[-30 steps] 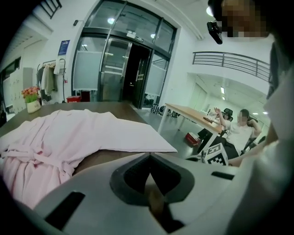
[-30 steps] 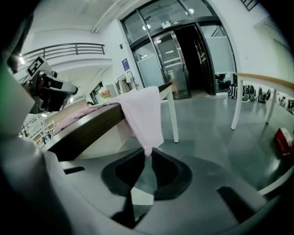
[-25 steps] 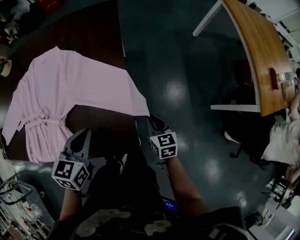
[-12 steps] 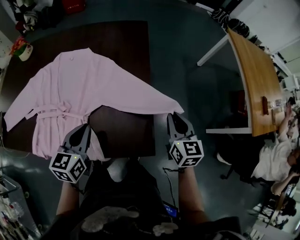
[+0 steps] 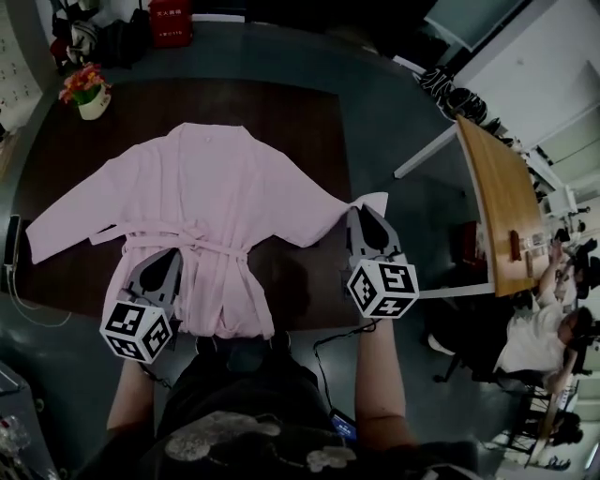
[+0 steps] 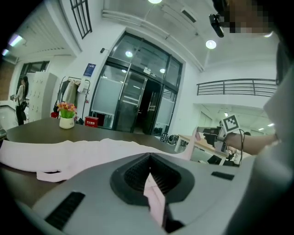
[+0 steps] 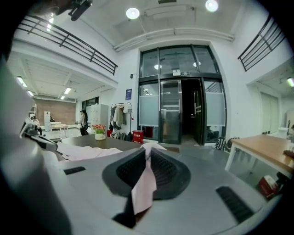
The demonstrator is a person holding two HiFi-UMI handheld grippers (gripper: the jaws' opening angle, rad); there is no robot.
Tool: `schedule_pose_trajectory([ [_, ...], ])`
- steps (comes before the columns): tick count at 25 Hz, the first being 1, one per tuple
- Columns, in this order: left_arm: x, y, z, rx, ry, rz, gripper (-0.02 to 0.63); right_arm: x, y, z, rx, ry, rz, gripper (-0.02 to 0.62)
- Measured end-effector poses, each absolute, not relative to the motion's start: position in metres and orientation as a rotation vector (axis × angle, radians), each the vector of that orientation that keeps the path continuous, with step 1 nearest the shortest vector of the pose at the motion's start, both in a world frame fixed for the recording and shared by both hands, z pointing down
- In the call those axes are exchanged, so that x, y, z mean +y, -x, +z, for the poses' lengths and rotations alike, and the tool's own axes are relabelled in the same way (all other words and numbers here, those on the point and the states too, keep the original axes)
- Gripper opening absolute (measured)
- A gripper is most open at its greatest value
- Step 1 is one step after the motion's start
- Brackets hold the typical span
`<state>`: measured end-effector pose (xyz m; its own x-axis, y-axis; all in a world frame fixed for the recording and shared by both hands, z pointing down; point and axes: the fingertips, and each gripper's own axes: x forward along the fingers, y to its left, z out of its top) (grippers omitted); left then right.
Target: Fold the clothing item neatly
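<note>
A pink robe lies spread face up on the dark table, collar at the far side, belt across its waist. My left gripper is at the robe's lower left edge and is shut on a fold of pink cloth. My right gripper is off the table's right side and is shut on the cuff of the right sleeve, which it holds lifted. In the right gripper view a pink strip hangs out between the closed jaws. The left sleeve lies flat.
A flower pot stands at the table's far left corner, and a red box is on the floor behind it. A wooden desk stands to the right, with a seated person beside it. A cable hangs off the table's left edge.
Both grippers have moved with the cloth in them, the right one up and to the right. The robe, skewed to the left before, now lies square with its right sleeve stretched out.
</note>
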<state>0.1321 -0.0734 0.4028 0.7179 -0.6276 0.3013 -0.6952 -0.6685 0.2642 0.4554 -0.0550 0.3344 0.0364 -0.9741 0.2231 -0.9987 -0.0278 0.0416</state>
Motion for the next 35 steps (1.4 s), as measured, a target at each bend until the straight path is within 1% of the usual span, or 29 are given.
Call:
schedule_pose_trajectory([
  [4,-0.085,-0.086,0.4,-1.018,-2.57,0.251,0.011,-0.083,-0.401,0.338,-2.048,-2.142,0.215,0.025],
  [8,-0.09,-0.053,0.404,-1.021,-2.561,0.266,0.01,-0.096,-0.378,0.362,-1.998,-2.198,0.308,0.025],
  [11,-0.093,-0.043,0.411,-1.037,-2.547,0.302,0.01,-0.099,-0.378,0.378,-1.98,-2.213,0.375,0.025],
  [16,-0.096,-0.046,0.412,-1.115,-2.512,0.31,0.011,-0.11,-0.392,0.393,-2.013,-2.181,0.42,0.025],
  [20,-0.111,-0.052,0.393,-1.179,-2.527,0.307,0.01,-0.13,-0.404,0.375,-2.06,-2.151,0.363,0.025],
  [23,-0.131,-0.045,0.378,-1.222,-2.549,0.301,0.009,-0.148,-0.397,0.355,-2.099,-2.141,0.305,0.026],
  [28,-0.158,-0.015,0.377,-1.224,-2.547,0.267,0.01,-0.181,-0.349,0.328,-2.134,-2.083,0.198,0.025],
  [32,-0.181,0.017,0.386,-1.132,-2.579,0.29,0.011,-0.211,-0.29,0.311,-2.138,-2.028,0.116,0.025],
  [35,-0.202,0.047,0.392,-1.055,-2.595,0.296,0.011,-0.235,-0.239,0.312,-2.144,-2.008,0.114,0.025],
])
